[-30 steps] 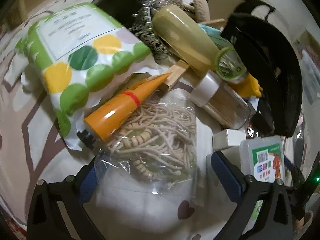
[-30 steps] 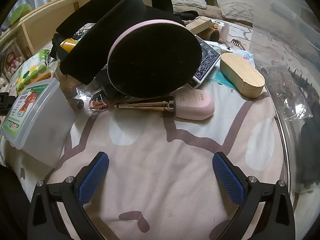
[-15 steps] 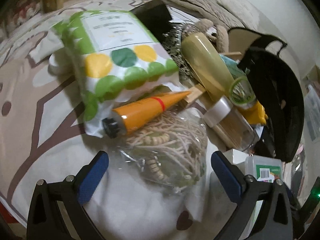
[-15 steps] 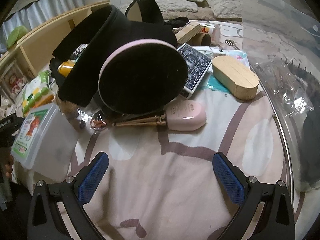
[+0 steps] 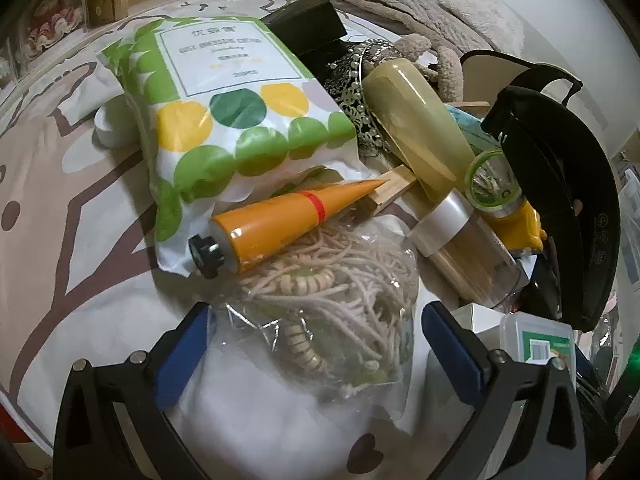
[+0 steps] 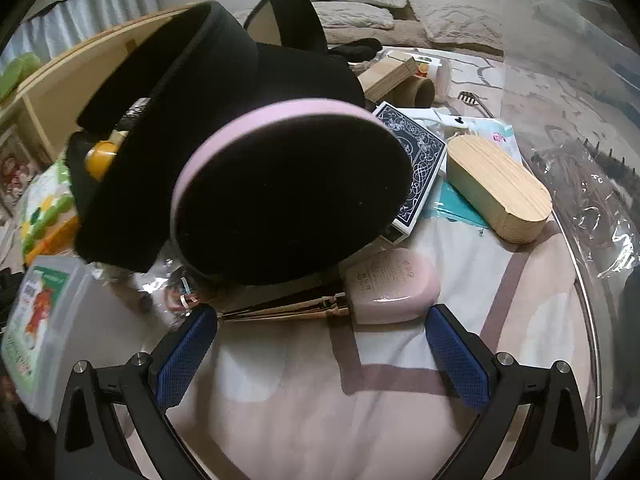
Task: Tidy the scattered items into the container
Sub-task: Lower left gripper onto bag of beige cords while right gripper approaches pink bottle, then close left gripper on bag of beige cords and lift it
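Change since earlier: the right gripper (image 6: 320, 344) has come closer to the pink compact; its jaws now stand on either side of it. The left gripper (image 5: 316, 336) has pulled back a little, and the clear bag still lies between its jaws.
Pink compact (image 6: 394, 290): it lies on the bed cover (image 6: 304, 412), just ahead of the right jaws and a little right of their middle.
Long axis: a thin rose-gold part (image 6: 280, 311) continues from the compact to the left, so the whole thing lies across the jaw opening, not along it.
Right jaws: spread wide, holding nothing.
Clear bag of cords (image 5: 332, 292): it lies between the left jaws, which are also spread and empty.
Nearer hand: the right for the compact, the left for the bag.
Judgement: the right gripper probably needs to turn or go forward to take the compact by its short width.
Materials: the compact is smooth, rounded, glossy plastic; the bag is thin crinkly film over soft beige cords and wooden beads.
Around: an orange tube (image 5: 288, 222) rests on the bag; a black pad with pink rim (image 6: 292, 184) leans over the compact; a wooden oval block (image 6: 498, 190) lies further right.
Container: a clear plastic wall (image 6: 568, 80) at the right edge, I think.
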A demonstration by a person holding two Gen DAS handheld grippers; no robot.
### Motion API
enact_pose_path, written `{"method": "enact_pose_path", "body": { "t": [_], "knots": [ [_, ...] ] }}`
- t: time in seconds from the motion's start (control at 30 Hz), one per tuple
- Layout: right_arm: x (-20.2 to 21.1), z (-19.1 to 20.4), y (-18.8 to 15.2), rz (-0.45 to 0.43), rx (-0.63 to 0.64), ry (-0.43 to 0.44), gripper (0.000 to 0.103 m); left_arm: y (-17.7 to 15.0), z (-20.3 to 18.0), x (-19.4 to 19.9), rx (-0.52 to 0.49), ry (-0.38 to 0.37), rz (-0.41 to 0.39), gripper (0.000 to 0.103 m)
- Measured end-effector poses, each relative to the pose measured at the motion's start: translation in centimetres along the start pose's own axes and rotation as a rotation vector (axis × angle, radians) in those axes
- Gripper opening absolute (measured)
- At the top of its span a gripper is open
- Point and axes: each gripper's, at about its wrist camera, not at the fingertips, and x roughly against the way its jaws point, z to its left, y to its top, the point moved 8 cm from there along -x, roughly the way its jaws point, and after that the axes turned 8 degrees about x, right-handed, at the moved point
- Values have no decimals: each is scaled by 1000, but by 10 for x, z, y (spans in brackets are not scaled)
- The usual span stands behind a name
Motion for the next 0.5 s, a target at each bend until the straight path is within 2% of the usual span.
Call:
{"method": "enact_pose_path", "body": {
  "t": [0.1,0.23,0.5],
  "knots": [
    [-3,3,-1,15,34,-42,103,-1,0,3,-8,-10,-7,89],
    [-1,-3,-3,11,21,-55,103,-5,1,12,-19,-29,-16,77],
    [13,-41,-18,20,-73,-154,103,-7,4,10,15,-42,-25,66]
  ]
}}
